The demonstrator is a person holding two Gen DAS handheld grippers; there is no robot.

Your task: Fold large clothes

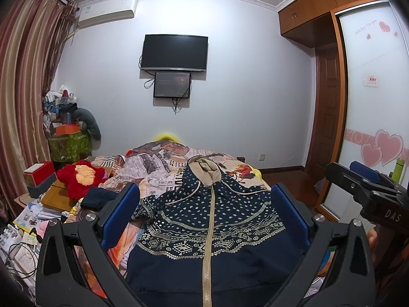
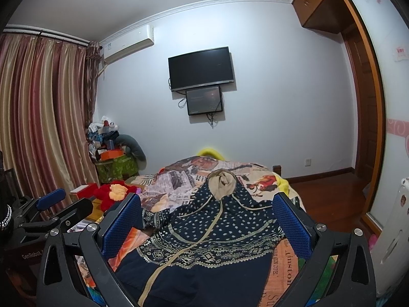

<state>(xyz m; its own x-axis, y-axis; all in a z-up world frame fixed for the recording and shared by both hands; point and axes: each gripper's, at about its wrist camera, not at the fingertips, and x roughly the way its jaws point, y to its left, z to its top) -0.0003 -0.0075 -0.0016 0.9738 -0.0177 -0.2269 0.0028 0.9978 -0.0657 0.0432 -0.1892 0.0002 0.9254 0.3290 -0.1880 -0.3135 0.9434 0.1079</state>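
The bottom hem of the hoodie (image 1: pixel 212 230) runs out of view under my two tools, so I cannot see how its lower edge lies, and its sleeves are tucked or bunched at the sides where I cannot make them out clearly. My left gripper (image 1: pixel 204 204) hangs spread wide over the garment, its blue pads (image 1: pixel 120 215) either side of the body, gripping nothing. My right gripper (image 2: pixel 207 217) is parted just as wide and empty, also held above the cloth. In the left wrist view the right tool shows at the right edge, partly cut off, with a bit of my hand (image 1: pixel 372 238) behind it.

The hoodie is dark navy with a cream zip (image 1: pixel 208 243) closed up the front, bands of pale geometric pattern across the chest, small dots above them, drawstrings trailing, and a beige-lined hood (image 1: pixel 205 170) at the far end. It lies front-up along the bed (image 2: pixel 258 176), on a quilt printed with newsprint and pictures.

To the left sit a red plush toy (image 1: pixel 79 179) and piled clutter beside striped curtains (image 2: pixel 43 117). On the far wall hang a dark television (image 1: pixel 175 52), a smaller screen (image 1: pixel 172 84) under it, and an air conditioner (image 1: pixel 107 10). A wooden wardrobe (image 1: pixel 304 12) stands to the right.
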